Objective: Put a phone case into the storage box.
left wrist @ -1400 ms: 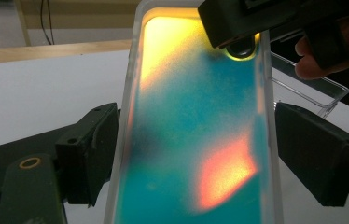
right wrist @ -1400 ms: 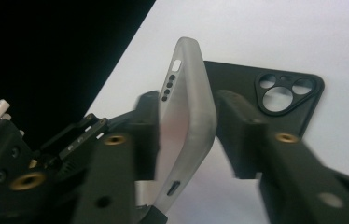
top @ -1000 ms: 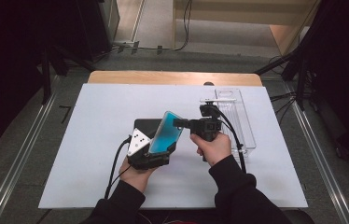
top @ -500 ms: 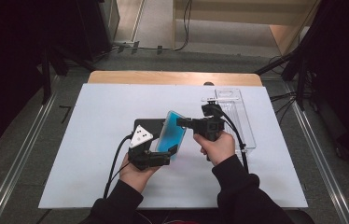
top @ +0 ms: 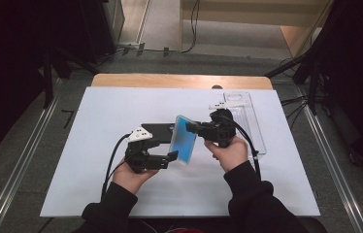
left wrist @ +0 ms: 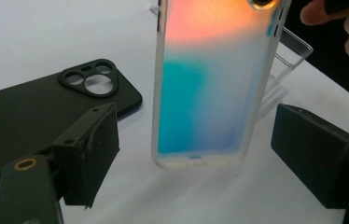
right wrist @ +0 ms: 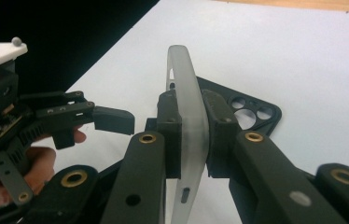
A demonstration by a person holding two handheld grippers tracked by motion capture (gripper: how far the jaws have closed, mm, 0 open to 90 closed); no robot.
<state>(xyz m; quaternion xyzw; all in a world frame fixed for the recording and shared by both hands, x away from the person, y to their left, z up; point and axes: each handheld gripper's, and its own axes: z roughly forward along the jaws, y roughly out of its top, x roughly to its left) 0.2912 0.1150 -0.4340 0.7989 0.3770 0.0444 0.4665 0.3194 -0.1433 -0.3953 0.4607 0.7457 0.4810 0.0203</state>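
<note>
A white mat (top: 97, 145) covered the table (top: 179, 80). A clear tray (top: 247, 119) lay just beyond the right gripper (top: 192, 127), near the mat's right edge. A black case (left wrist: 32, 109) lay flat on the mat beyond the left gripper (top: 171, 156), partly behind the iridescent case (top: 183, 140). The right gripper's jaws were clamped on that iridescent case's edge, holding it upright with its lower end at the mat. The left gripper's jaws stood apart, one on each side of the case's lower end, not touching it.
</note>
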